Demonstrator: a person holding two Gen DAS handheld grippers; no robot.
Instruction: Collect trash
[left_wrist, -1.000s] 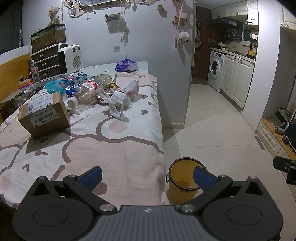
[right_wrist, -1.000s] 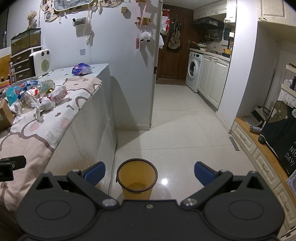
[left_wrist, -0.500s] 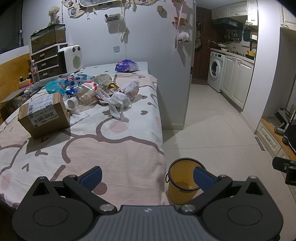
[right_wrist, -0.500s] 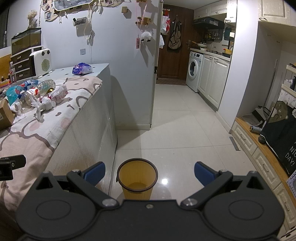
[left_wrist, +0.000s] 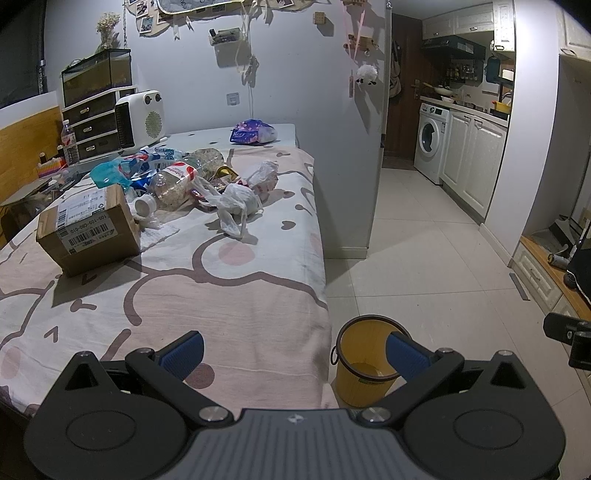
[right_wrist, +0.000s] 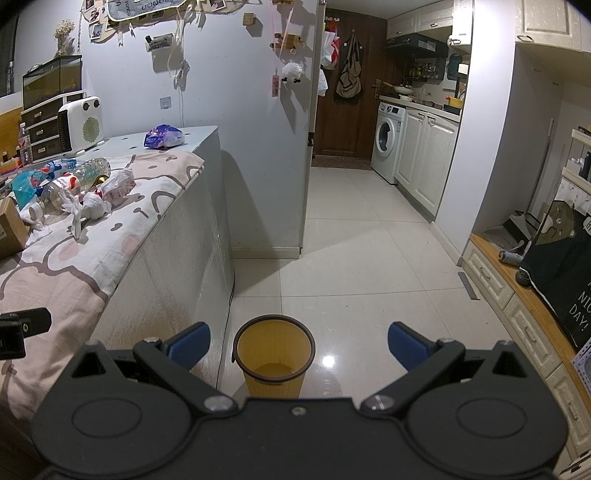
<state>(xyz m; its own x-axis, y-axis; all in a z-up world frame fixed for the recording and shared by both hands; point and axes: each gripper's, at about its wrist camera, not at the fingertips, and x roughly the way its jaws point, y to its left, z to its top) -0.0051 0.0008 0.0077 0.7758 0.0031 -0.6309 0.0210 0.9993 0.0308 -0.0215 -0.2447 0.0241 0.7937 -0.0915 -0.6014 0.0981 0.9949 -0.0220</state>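
Note:
A heap of trash lies on the cloth-covered table (left_wrist: 229, 295): a white plastic bag (left_wrist: 236, 201), a clear plastic bottle (left_wrist: 173, 184), a teal wrapper (left_wrist: 109, 173) and a cardboard box (left_wrist: 88, 229). On the floor beside the table stands a yellow bin (left_wrist: 365, 365), which also appears in the right wrist view as the yellow bin (right_wrist: 275, 354). My left gripper (left_wrist: 293, 352) is open over the table's near corner, far from the trash. My right gripper (right_wrist: 297, 345) is open above the bin. Both hold nothing.
A white heater (left_wrist: 142, 120), drawers (left_wrist: 90, 127) and a purple packet (left_wrist: 253, 131) stand at the table's far end. A wall corner (right_wrist: 310, 147) juts out past the table. Tiled floor (right_wrist: 369, 258) runs toward a washing machine (right_wrist: 388, 142). Low cabinets (right_wrist: 517, 295) line the right.

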